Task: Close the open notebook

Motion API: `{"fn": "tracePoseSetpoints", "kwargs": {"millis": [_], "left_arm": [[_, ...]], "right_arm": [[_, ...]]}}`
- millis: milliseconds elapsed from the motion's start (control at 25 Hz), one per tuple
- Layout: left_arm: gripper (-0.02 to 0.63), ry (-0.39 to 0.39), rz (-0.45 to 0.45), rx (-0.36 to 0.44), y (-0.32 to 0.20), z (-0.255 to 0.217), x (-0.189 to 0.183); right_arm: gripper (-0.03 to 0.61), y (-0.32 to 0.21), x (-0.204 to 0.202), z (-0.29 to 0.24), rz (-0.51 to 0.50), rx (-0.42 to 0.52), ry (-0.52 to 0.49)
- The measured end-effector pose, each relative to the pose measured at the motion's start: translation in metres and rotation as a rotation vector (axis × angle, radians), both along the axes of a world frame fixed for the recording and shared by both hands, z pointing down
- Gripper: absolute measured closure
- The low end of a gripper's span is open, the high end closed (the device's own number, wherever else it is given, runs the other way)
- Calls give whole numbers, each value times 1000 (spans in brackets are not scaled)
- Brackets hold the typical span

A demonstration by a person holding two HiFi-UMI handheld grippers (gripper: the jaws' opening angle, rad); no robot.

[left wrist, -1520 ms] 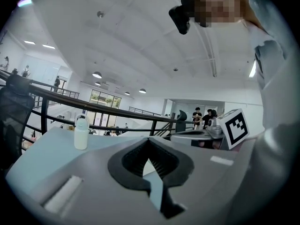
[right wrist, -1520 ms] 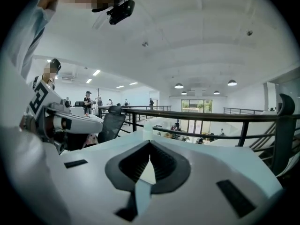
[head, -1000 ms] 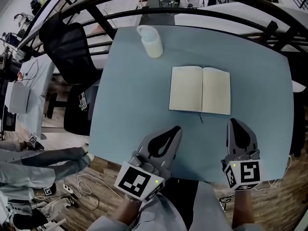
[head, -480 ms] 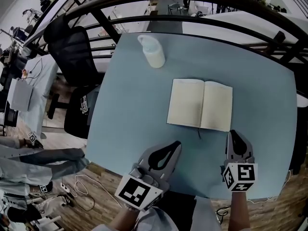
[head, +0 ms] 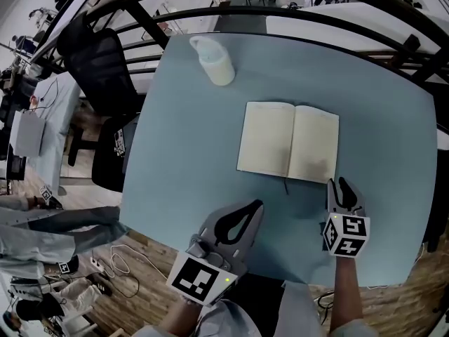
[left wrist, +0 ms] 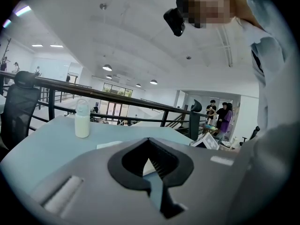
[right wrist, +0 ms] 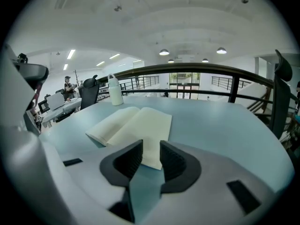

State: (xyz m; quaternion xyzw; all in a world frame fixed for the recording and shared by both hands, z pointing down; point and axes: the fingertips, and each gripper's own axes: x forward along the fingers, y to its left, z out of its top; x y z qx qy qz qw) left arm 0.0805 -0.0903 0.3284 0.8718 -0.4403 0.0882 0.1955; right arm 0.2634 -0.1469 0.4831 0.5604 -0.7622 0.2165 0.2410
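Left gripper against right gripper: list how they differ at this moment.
The left gripper has its jaws together; the right gripper has them apart, having just been opening, with nothing pressed between them. The right gripper's tip is at the near right corner of the open notebook; the left gripper is clear of it, nearer the front edge of the table. Both are grey, carry a marker cube and hold nothing.

Two pale grey tools on show: the left tool (head: 256, 206) and the right tool (head: 342, 184), each a smooth moulded shell with black ribbed pads (right wrist: 125, 159). Behind each sits a white cube (head: 200, 276) printed with black square markers, and a tiny green light (head: 229, 281) glows at its corner. A pale shirt (head: 242, 313) sits below. The right tool's jaws have just been opening, with nothing clamped between them.
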Motion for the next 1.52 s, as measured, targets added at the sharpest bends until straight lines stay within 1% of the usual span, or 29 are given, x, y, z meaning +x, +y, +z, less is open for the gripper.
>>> {"fn": "tracePoseSetpoints", "kwargs": {"millis": [120,360,720,880,1040,1320,1520], "left_arm": [[610,4,-15,-9,-1,3,4],[609,-9,-14,-11,-2,7,9],[609,-13,-28,-26,-1,13,11],[610,-13,-30,-32,-3,14,12],[609,-16,-16,-36,-3,14,13],[609,-14,-3,-38,-3,13,19],[609,-27,1,-47,-3,16,18]], "right_arm": [[484,-4,4,14,-1,-27,-5],[459,-9,2,36,-22,-84,21],[436,-8,3,53,-3,-134,42],[431,-9,2,55,5,-141,24],[435,-9,0,54,20,-129,-3],[450,-10,1,52,9,-129,15],[487,-12,5,50,24,-128,42]]}}
